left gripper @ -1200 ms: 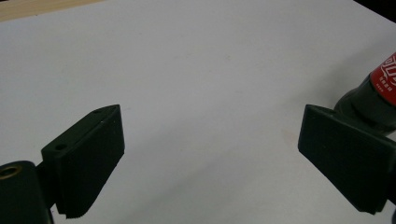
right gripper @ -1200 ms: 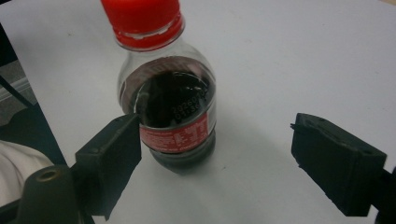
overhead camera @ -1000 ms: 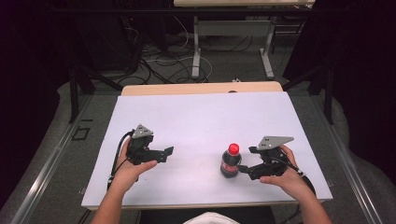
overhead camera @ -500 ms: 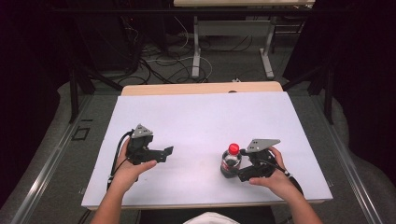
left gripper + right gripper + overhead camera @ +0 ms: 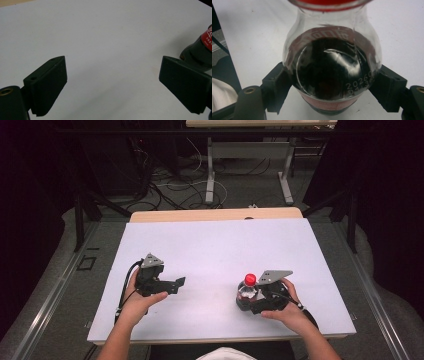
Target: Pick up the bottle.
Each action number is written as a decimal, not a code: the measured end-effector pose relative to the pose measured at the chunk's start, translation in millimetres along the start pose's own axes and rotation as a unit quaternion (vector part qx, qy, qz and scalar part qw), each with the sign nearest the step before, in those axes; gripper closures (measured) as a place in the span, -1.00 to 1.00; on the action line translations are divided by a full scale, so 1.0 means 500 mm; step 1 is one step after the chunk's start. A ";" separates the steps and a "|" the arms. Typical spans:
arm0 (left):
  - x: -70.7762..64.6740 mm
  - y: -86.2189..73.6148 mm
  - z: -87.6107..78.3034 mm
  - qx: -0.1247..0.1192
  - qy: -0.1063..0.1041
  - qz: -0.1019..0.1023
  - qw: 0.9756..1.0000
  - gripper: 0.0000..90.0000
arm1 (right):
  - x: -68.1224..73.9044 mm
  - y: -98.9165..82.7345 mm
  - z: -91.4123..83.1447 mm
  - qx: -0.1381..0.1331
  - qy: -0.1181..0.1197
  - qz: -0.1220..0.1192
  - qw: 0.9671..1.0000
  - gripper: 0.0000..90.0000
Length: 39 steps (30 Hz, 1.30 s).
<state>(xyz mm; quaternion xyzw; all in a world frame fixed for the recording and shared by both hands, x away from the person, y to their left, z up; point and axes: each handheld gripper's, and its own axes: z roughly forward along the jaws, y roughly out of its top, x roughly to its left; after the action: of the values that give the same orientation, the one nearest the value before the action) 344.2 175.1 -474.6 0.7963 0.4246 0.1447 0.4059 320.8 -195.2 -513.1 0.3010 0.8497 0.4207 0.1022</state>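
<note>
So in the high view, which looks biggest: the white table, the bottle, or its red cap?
1. The table, by far the biggest.
2. The bottle, small and dark, between the right gripper's jaws.
3. The cap, just a red dot on top of the bottle.

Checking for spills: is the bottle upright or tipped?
Upright: the bottle stands on the table, red cap on top.

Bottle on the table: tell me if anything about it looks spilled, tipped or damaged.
Nothing stands out. The bottle stands upright with its red cap on, gripped by the right gripper, whose jaws have just been closing; the white table shows no spill.
</note>
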 end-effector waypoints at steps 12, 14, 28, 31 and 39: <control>0.004 0.000 -0.002 0.003 0.001 -0.003 1.000 -0.82 | -0.001 -0.005 0.004 -0.012 -0.001 -0.001 1.000 -0.41; 0.005 -0.001 -0.002 0.003 0.001 -0.005 1.000 -0.82 | -0.001 -0.005 0.003 -0.011 -0.001 -0.001 1.000 -0.41; 0.008 -0.001 -0.003 -0.002 0.001 -0.011 1.000 -0.82 | 0.005 -0.005 0.002 -0.020 -0.016 -0.008 1.000 -0.38; 0.009 -0.001 -0.003 -0.002 0.001 -0.012 1.000 -0.81 | 0.005 -0.002 -0.003 -0.024 -0.022 -0.006 0.999 -0.37; 0.007 -0.001 -0.002 -0.004 0.001 -0.014 1.000 -0.81 | 0.012 0.006 -0.004 -0.020 -0.031 -0.010 0.999 -0.35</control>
<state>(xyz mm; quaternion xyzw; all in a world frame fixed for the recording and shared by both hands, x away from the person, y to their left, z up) 345.4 178.5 -474.9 0.7885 0.4356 0.1409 0.4107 316.2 -191.5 -509.2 0.3036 0.8402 0.4274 0.1385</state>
